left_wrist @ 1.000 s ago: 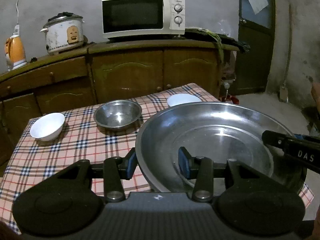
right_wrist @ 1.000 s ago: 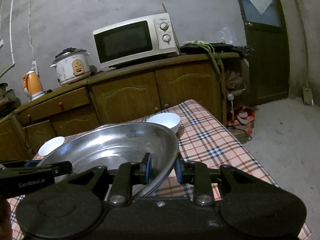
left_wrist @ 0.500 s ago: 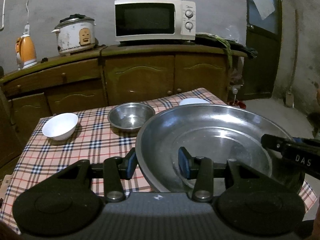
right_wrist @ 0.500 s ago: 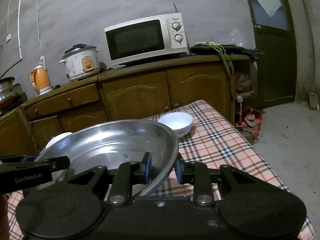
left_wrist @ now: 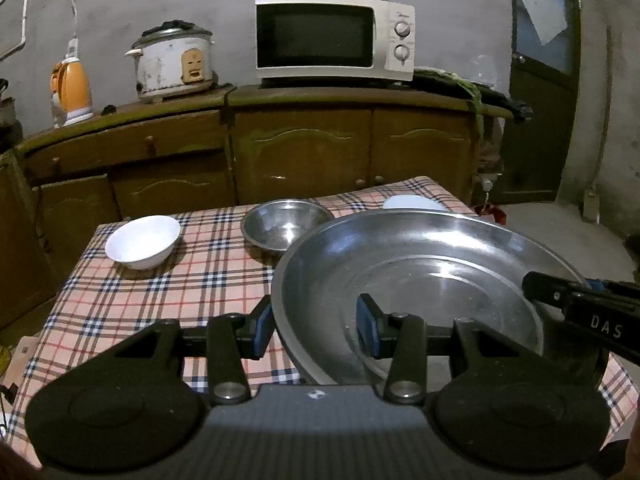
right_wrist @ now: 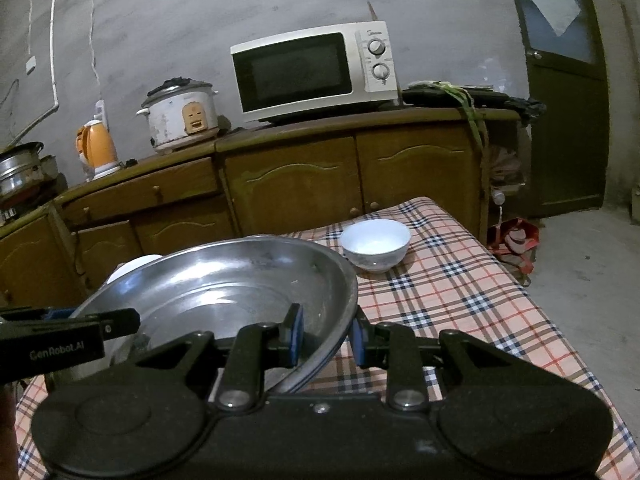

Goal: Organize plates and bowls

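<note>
steel basin [left_wrist: 420, 276] sits above the checked surface [left_wrist: 160, 292], its left rim clamped between my left gripper [left_wrist: 316, 330] fingers, which are tilted downward. from the right wrist, my right gripper [right_wrist: 326, 338] fingers clamp the basin's right rim, near a white bowl [right_wrist: 376, 242].

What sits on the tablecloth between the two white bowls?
In the left wrist view, the small steel bowl sits between the left white bowl and the right white bowl, which the big steel basin mostly hides.

two white bowls [left_wrist: 143, 241] [right_wrist: 375, 243], two steel basins [left_wrist: 420, 292] [left_wrist: 285, 228]
</note>
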A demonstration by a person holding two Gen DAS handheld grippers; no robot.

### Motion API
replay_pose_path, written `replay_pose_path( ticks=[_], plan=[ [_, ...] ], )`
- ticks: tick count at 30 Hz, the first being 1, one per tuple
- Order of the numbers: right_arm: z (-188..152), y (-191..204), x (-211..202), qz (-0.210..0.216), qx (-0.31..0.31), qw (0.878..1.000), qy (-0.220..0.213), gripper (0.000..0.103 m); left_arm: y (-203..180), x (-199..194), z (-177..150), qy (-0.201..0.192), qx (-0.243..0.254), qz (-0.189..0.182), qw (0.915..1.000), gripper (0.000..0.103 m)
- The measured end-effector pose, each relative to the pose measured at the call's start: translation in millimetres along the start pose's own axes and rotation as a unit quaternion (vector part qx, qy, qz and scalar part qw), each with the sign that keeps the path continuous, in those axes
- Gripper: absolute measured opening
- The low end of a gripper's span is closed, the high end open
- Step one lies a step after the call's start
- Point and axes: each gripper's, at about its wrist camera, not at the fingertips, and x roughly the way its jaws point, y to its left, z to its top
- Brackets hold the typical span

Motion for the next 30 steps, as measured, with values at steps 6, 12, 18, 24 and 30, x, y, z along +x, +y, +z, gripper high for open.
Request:
replay_pose_path(
  ticks=[6, 12, 18, 24, 30],
  plan=[
    [0, 10, 3, 0.009, -0.005, 1.0, 0.004, 0.032, 9, -3, -1, 0.001, -0.004, 0.007, 1.0, 0.044],
    [0, 22, 6, 0.016, -0.013, 1.0, 0.007, 0.032, 20, -5, -1, 0.003, -0.011, 0.013, 0.9998, 0.044],
    [0, 34, 10, 0.024, -0.02, 0.999, 0.01, 0.032, 32, -6, -2, 0.004, -0.018, 0.02, 0.9996, 0.044],
    [-2, 47, 14, 0.032, -0.029, 0.999, 0.015, 0.032, 44, -7, -4, 0.006, -0.027, 0.027, 0.9993, 0.044],
    [-4, 58, 19, 0.039, -0.034, 0.998, 0.02, 0.032, 56, -8, -6, 0.008, -0.036, 0.032, 0.9988, 0.044]
  ],
)
